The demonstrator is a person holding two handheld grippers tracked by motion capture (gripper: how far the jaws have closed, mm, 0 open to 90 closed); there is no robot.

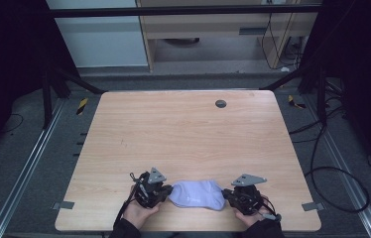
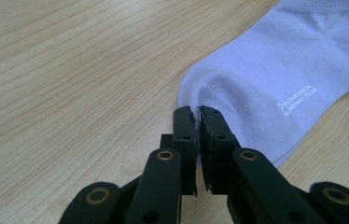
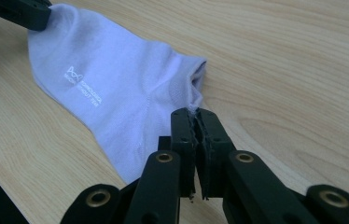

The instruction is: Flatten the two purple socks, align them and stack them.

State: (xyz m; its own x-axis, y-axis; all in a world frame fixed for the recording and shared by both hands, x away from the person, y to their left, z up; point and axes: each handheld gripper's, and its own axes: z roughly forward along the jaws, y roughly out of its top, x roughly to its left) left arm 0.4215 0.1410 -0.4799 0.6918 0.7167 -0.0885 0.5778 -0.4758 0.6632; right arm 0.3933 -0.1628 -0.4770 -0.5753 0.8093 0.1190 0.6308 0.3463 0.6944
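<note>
Bench (image 1: 183, 134): pale wood-grain top, smooth, matt. Sock (image 2: 275, 74): lilac fine-knit cloth, soft and matt, with small white printed lettering. Left gripper (image 2: 197, 112) and right gripper (image 3: 195, 113): jaws black matt plastic, brass-coloured metal rivets.

high view soft and low-res, even overhead light on table (image 1: 188, 139), surroundings dark to near black at both sides. faint short shadows only. no glare on wood. gripper views brighter, sharp on wood grain and sock (image 2: 275, 70) print, jaw bases at bottom edge slightly blurred. sock pale with bluish cast. mild dimming at lower left corner of right gripper view.
</note>
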